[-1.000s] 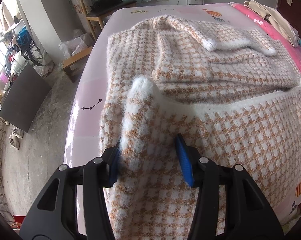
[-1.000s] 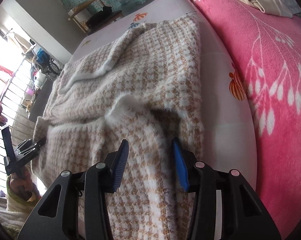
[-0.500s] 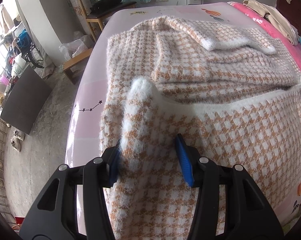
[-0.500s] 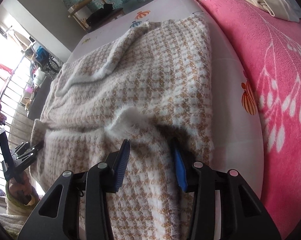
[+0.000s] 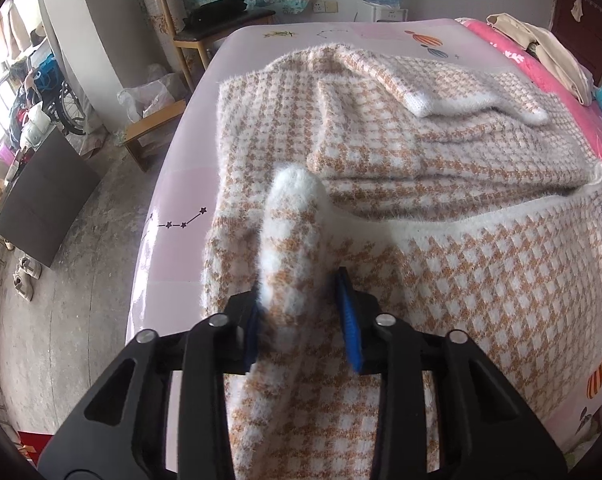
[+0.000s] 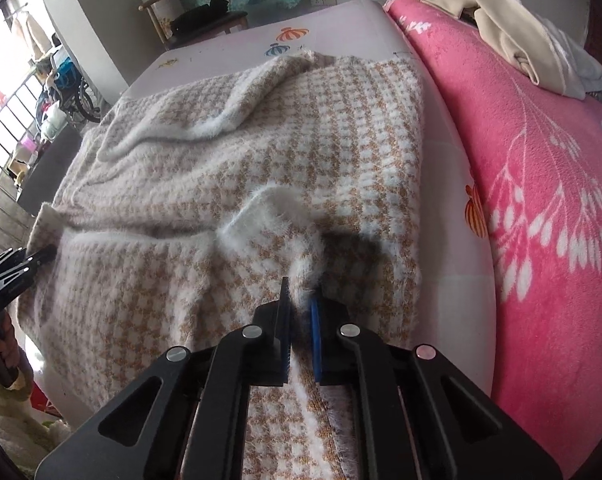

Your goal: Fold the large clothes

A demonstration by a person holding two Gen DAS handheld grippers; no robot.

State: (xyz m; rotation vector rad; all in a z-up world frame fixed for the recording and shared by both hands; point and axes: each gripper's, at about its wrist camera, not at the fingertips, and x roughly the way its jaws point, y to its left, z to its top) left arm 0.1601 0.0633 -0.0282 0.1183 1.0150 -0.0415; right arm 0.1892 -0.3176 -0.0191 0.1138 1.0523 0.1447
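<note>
A fuzzy orange-and-white houndstooth sweater (image 5: 461, 280) lies spread on the bed (image 5: 173, 208), its sleeve folded across the far part. My left gripper (image 5: 299, 280) stands at the sweater's near left corner. Its jaws are closing, and the blue pads squeeze a raised ridge of knit with a white trim tip. In the right wrist view the sweater (image 6: 221, 160) fills the middle. My right gripper (image 6: 301, 286) is shut on a pinched fold of the near right edge. The left gripper (image 6: 17, 268) shows at that view's left border, held by a hand.
A pink fleece blanket (image 6: 541, 160) covers the bed's right side, with beige clothes (image 6: 501, 28) piled on it. A wooden chair (image 5: 205, 20), a low stool and a dark cabinet (image 5: 45, 200) stand on the floor left of the bed.
Both pairs of jaws have closed in: the right ones snapped together on the sweater's edge and lifted it slightly, the left ones narrowed onto the raised ridge.
</note>
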